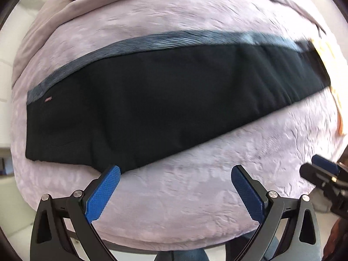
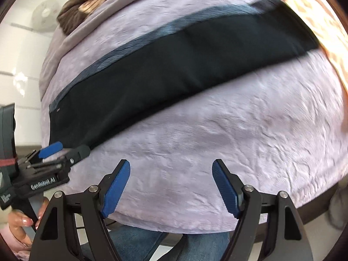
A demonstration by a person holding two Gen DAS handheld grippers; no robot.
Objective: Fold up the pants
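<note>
Pants (image 1: 152,100) folded lengthwise into one long strip on lavender cover (image 1: 195,195).
Both grippers, left (image 1: 175,190) and right (image 2: 170,187): jaws apart, empty (take both ends evenly, fold across).

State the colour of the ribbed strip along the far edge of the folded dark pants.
Greyish blue ribbed strip, lighter than the black pants; clearest in the left wrist view.
</note>
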